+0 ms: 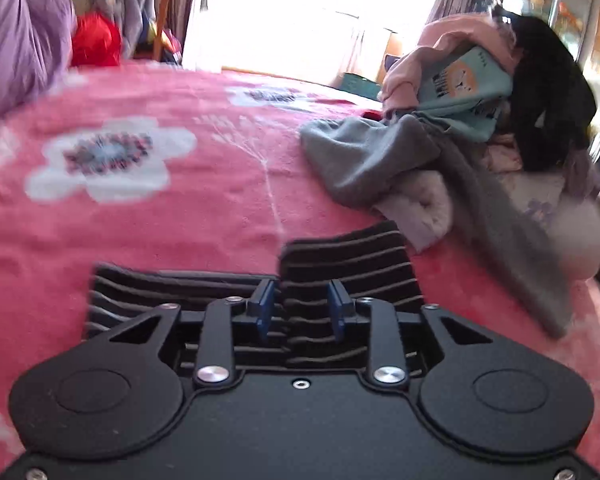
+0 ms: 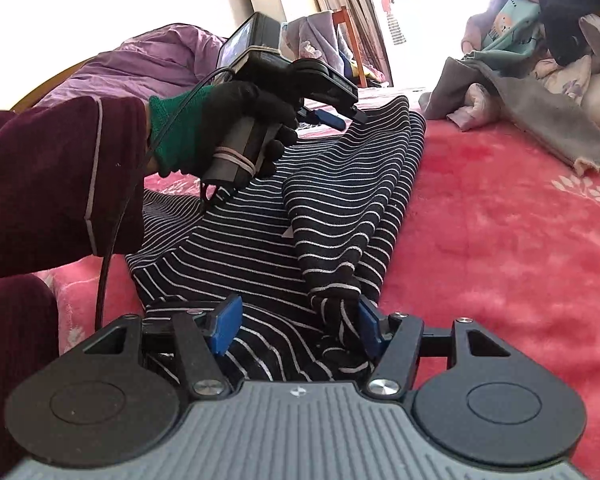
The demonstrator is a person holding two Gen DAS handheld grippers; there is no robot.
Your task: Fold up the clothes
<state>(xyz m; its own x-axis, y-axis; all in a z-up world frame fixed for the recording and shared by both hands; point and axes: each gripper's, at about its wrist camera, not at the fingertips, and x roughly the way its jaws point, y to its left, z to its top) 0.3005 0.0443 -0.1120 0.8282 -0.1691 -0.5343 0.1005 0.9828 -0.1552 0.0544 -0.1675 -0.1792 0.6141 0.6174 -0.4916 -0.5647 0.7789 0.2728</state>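
Covering nearly everything is a pink flowered blanket (image 2: 500,220), with a heap of unfolded clothes (image 1: 480,120) piled at its far right side and the striped shirt (image 2: 260,240) laid lengthwise in the middle, one sleeve bunched along its right edge. Over the shirt's far end the left gripper (image 1: 302,312) hangs with its blue pads a little apart and empty, while at the near end the right gripper (image 2: 296,326) stands wide, the bunched sleeve cuff touching its right pad.
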